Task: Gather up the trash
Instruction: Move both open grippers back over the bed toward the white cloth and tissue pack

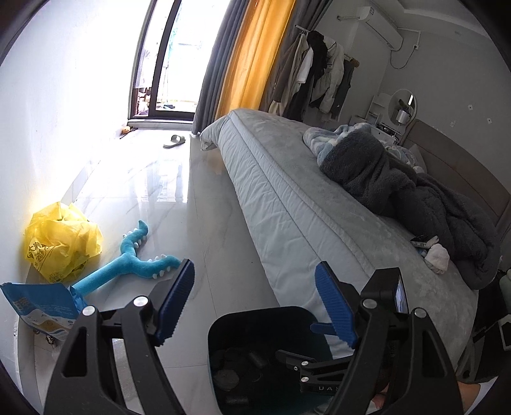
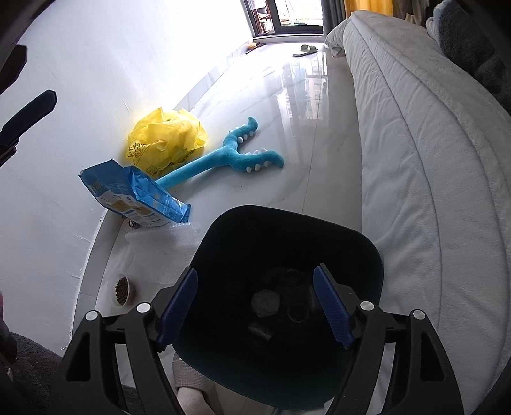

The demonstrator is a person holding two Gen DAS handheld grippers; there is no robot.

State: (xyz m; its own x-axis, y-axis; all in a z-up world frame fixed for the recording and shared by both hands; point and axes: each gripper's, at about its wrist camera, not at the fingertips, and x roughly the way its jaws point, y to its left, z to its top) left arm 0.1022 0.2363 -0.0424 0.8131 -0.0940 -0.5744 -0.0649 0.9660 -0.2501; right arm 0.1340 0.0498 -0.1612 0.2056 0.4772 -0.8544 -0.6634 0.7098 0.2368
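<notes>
— What's worth grabbing, left to right?
— The crumpled yellow plastic bag point(image 2: 166, 143) against the wall, beside the blue plush toy point(image 2: 230, 156): light, soft, slippery; pinch a thick fold.
— And the tools?
— Left tool point(image 1: 254, 306) and right tool point(image 2: 255, 306) both gape empty over the dark round bin point(image 2: 287, 255).

This is a lived-in bedroom in a home. A wide bed point(image 1: 319, 204) with a grey quilted cover fills the right side, a rumpled dark fleece blanket point(image 1: 399, 198) heaped on it. Beyond the bed's far end, yellow and grey curtains point(image 1: 252, 54) frame a glass balcony door point(image 1: 166, 64), and coats hang on a rack point(image 1: 319, 73) beside them. An air conditioner point(image 1: 377, 25) is mounted high on the wall above the bed's head. A slipper point(image 1: 174, 140) lies on the glossy tile floor point(image 1: 179, 204) near the bed's foot.
</notes>
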